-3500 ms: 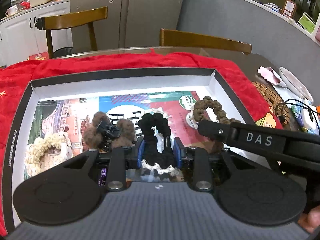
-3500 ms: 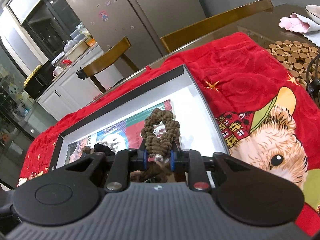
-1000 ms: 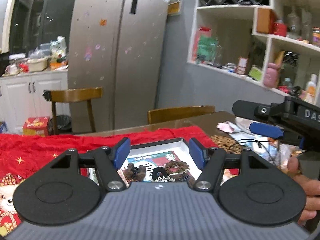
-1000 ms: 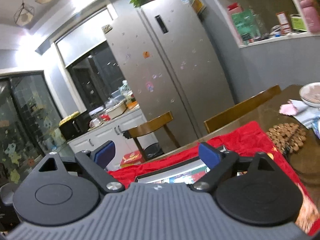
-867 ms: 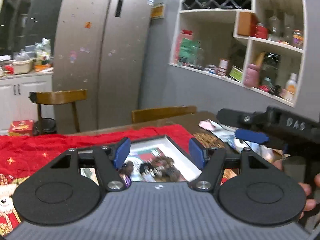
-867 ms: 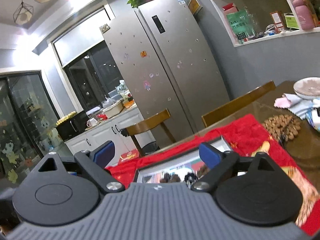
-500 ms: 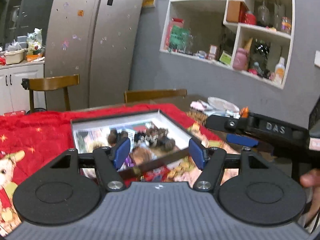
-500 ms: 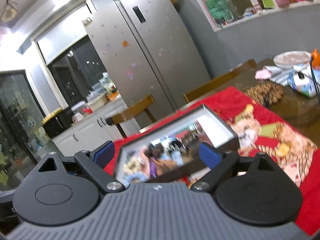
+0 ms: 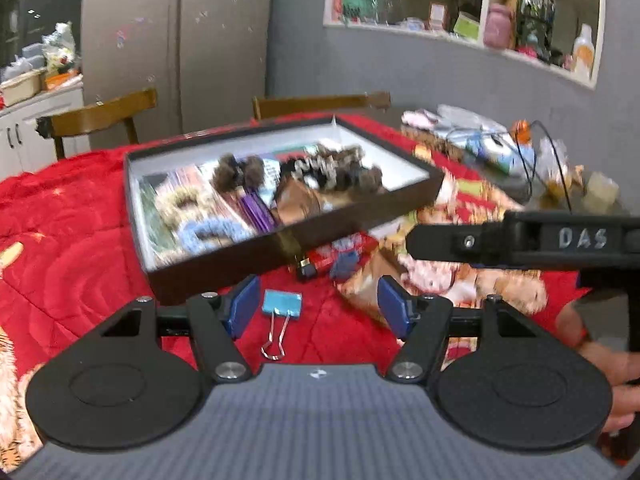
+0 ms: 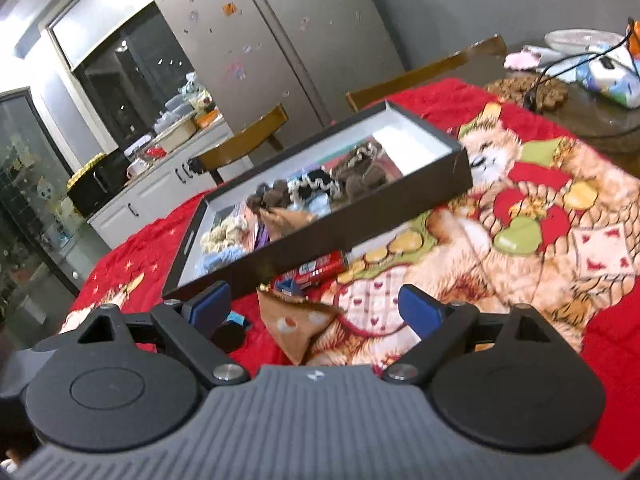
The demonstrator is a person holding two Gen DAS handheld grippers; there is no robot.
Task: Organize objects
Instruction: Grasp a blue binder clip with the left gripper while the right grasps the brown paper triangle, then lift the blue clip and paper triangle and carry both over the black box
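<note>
**Both grippers spread and empty before the scrunchie box**

A shallow rectangular cardboard box [image 9: 224,268], dark brown outside and white within, sits on a quilted red blanket [image 9: 72,248] covering the table. Its floor is lined with glossy printed paper. Inside lie soft fabric scrunchies: a cream one [image 9: 180,202] of nubbly knit, a pale blue fluffy one [image 9: 212,234] near the front wall, a brown furry one [image 9: 238,172], a black one with pale trim [image 9: 316,168], and a knotted brown one [image 9: 360,178] farthest right. Motion blur softens them all.

On the blanket just in front of the box rests a light blue binder clip [image 9: 281,303] with thin wire handles, and near it a small crumpled red packet [image 10: 320,270] and a tan folded paper piece [image 10: 300,326].

The left gripper [image 9: 318,308] has its blue rubber pads wide apart, nothing between them; the clip lies below the gap. The right gripper [image 10: 316,304] is likewise spread and empty, above the tan paper. From the left wrist view, the right gripper's black housing crosses at the right, with a hand [image 9: 600,360] behind.
</note>
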